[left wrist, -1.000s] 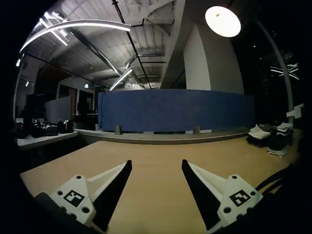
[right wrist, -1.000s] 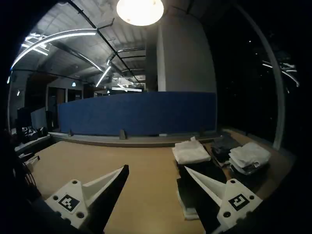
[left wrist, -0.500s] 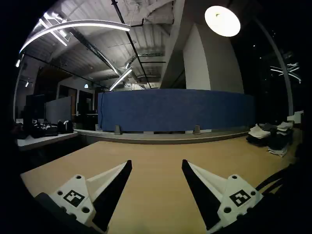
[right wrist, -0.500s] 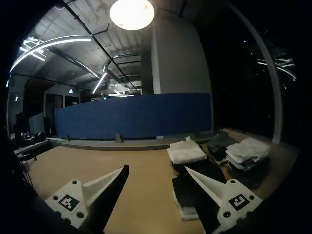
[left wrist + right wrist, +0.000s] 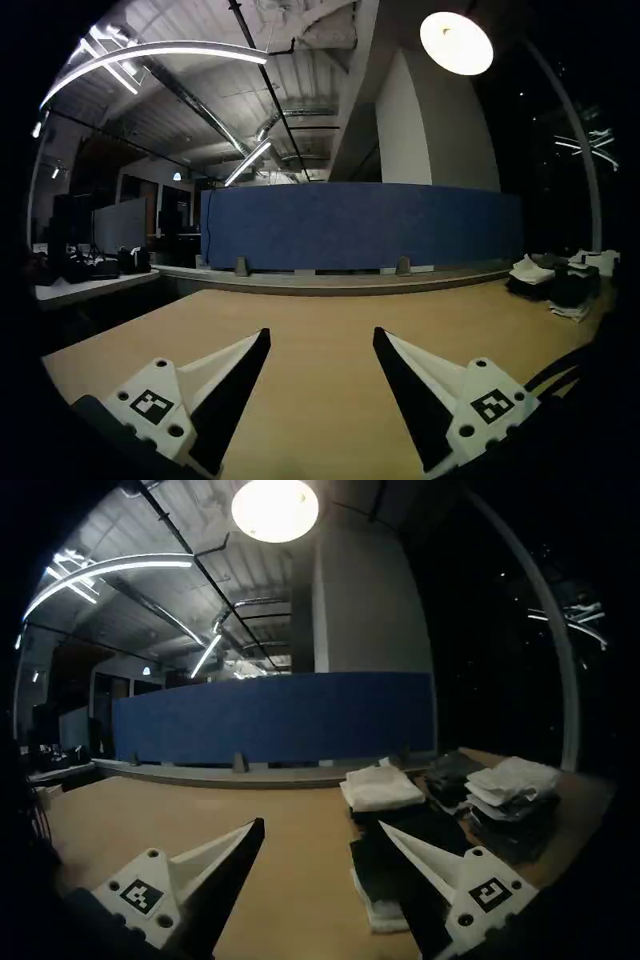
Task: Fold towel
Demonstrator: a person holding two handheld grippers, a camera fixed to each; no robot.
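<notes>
In the right gripper view, folded towels lie in stacks on the wooden table [image 5: 296, 840]: a white one [image 5: 380, 787] on top of dark ones, a second pile [image 5: 512, 804] with a white towel on top at the right, and a dark towel [image 5: 384, 864] close in front of the right finger. My right gripper [image 5: 320, 828] is open and holds nothing, just left of those stacks. In the left gripper view, my left gripper [image 5: 320, 336] is open over bare tabletop [image 5: 320, 320], and the towel stacks [image 5: 560, 280] sit far off at the right edge.
A blue partition [image 5: 360, 226] runs along the table's far edge, also seen in the right gripper view as the blue partition [image 5: 276, 718]. A round lamp [image 5: 274, 510] hangs overhead. Another desk with dark gear [image 5: 88, 272] stands at the far left.
The right gripper has dropped slightly and moved nearer the stacks, which now look closer and lower. The left gripper has stayed still.
</notes>
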